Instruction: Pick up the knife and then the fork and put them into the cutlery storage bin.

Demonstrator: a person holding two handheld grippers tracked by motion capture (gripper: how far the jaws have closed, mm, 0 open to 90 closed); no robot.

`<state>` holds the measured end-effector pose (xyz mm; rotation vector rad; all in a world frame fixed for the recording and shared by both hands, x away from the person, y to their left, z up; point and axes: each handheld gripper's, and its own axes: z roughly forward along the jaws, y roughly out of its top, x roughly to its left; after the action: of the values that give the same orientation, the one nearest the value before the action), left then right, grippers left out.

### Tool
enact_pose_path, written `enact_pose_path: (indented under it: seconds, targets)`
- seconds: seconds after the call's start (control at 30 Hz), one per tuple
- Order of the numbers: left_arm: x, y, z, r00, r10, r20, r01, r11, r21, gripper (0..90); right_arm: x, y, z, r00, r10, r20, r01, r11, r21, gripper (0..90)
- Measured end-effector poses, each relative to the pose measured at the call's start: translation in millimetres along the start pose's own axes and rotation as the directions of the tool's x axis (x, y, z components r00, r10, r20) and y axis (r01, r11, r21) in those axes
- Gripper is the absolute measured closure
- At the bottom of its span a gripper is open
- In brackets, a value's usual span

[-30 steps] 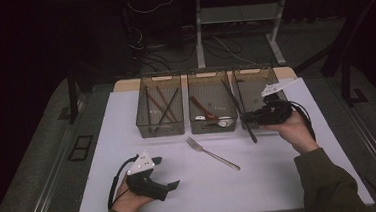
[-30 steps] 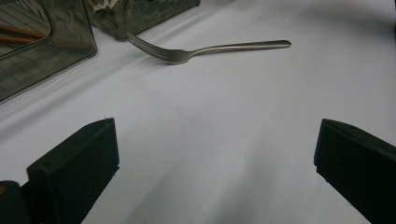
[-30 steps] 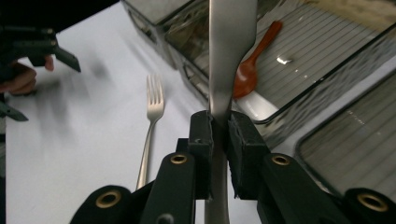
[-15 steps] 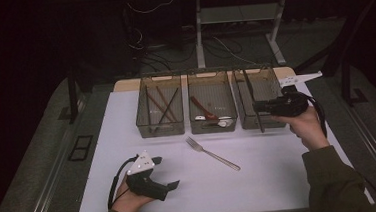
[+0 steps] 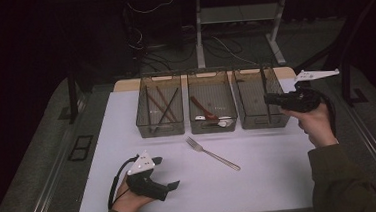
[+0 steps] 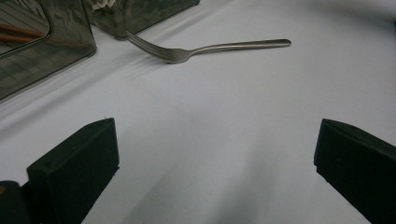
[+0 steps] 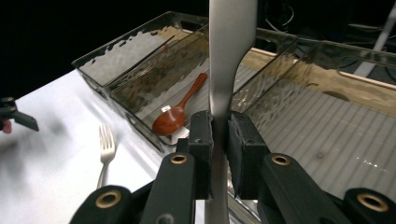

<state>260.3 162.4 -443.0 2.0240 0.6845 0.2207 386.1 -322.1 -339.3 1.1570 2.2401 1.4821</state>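
My right gripper (image 5: pixel 268 99) hovers over the right-hand clear bin (image 5: pixel 260 125), shut on a silver table knife (image 7: pixel 231 56). In the high view the knife (image 5: pixel 264 88) hangs as a thin dark line inside that bin. In the right gripper view (image 7: pixel 219 135) both pads press on its flat handle. A metal fork (image 5: pixel 212 153) lies on the white table in front of the bins. My left gripper (image 5: pixel 174 186) rests at the near left of the table. Its jaws stand wide open (image 6: pixel 215 140) with nothing between them, and the fork (image 6: pixel 210 46) lies ahead.
Three clear bins stand in a row at the back. The left bin (image 5: pixel 161 130) holds chopsticks (image 5: pixel 163 107). The middle bin (image 5: pixel 210 74) holds a red spoon (image 5: pixel 201 109) and a lighter utensil. The table's front edge runs just behind my left hand.
My right hand has carried the knife to the right and slightly up, from the front of the right bin to a place over it. My left gripper has stayed put.
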Motion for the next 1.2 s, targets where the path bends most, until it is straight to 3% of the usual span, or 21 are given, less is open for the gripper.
enact_pose_path:
  seconds: [0.3,0.53,0.9,1.2]
  targets:
    - [-0.3,0.1,0.7,1.0000,-0.001,0.001,0.001,1.0000,0.002,0.0,-10.5,1.6,-10.1,0.9989,0.014,0.046,-0.012,1.000,-0.028,79.7]
    - [0.6,0.1,0.7,1.0000,-0.003,0.000,0.003,1.0000,0.003,0.0,-22.5,13.0,-13.3,0.9950,0.003,0.100,0.001,0.999,-0.041,79.7]
    - [-0.1,0.0,0.4,1.0000,0.000,0.000,0.000,1.0000,0.005,0.0,-46.6,23.4,2.5,0.9834,0.007,0.181,-0.010,1.000,0.016,79.7]
    - [-0.8,-0.5,0.7,1.0000,-0.005,0.001,0.005,1.0000,0.002,0.0,-63.0,12.9,20.8,0.9788,0.025,0.203,-0.045,0.995,0.093,79.6]
